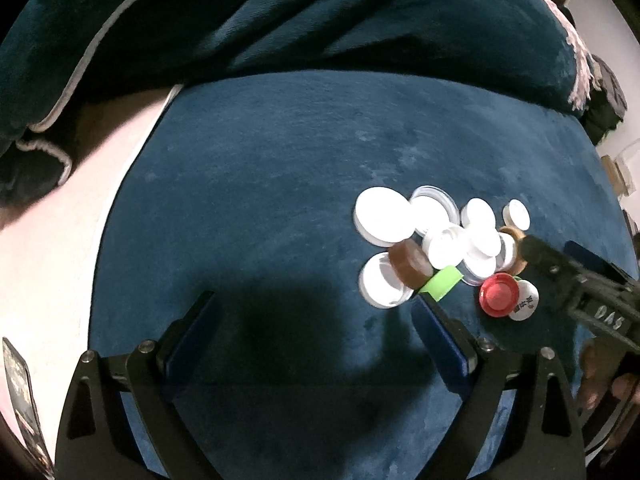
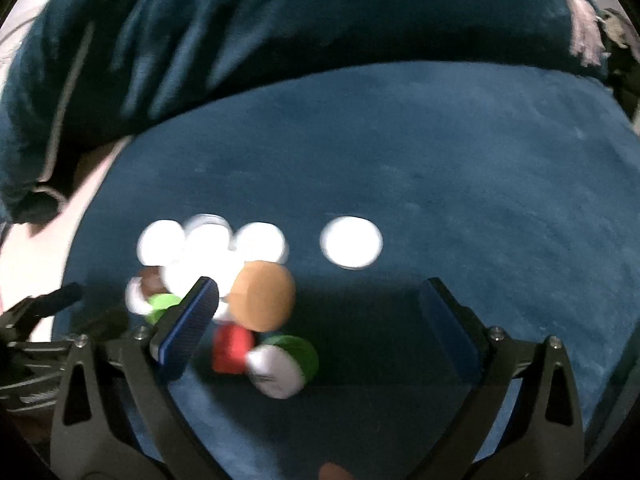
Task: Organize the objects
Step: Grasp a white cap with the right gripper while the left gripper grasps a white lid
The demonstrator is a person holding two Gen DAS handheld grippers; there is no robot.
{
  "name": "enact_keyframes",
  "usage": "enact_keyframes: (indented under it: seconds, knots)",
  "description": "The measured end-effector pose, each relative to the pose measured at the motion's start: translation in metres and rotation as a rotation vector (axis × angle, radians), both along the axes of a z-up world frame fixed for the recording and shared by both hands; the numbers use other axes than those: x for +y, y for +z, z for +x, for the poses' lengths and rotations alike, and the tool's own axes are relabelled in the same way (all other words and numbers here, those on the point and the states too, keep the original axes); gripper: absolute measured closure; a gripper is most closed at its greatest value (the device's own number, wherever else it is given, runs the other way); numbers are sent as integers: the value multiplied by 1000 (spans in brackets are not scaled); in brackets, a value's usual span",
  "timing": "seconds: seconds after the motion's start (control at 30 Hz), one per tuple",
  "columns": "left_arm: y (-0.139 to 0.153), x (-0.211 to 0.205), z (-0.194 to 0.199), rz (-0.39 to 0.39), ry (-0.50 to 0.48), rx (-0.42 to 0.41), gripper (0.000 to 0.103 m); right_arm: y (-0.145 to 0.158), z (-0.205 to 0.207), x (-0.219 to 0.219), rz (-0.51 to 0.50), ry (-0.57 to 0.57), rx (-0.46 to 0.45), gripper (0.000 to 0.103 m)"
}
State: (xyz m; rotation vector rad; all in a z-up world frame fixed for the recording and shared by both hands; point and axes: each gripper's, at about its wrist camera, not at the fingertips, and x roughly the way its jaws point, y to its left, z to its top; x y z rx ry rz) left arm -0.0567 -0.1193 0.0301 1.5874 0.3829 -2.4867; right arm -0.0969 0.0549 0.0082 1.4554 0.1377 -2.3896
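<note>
A pile of bottle caps lies on a dark blue plush cushion. In it are several white caps, a brown cap, a green cap, a red cap and a printed white cap. My left gripper is open over bare cushion just left of the pile, with nothing between its fingers. The right wrist view is blurred. There my right gripper is open over the pile's right end. A tan cap, a red cap and a white-and-green cap lie near its left finger. One white cap lies apart.
A rumpled teal blanket is heaped behind the cushion. Pale pink bedding runs along the left. A dark flat object lies at the lower left edge. A hand holds the right gripper.
</note>
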Motion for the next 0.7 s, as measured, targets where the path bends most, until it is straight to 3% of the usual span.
enact_keyframes:
  seconds: [0.1,0.23,0.6,0.7]
  knots:
    - [1,10,-7,-18,-35,9,7,8,1,26,-2,-66,15,2]
    - [-2,20,-13,-26,-55,4,7,17,7,46,-10,-73,35,2]
    - [4,27,-15,-34,-92,17,7,15,14,18,36,57,95,3]
    - [3,24,-15,-36,-87,14,7,9,9,7,57,90,66,11]
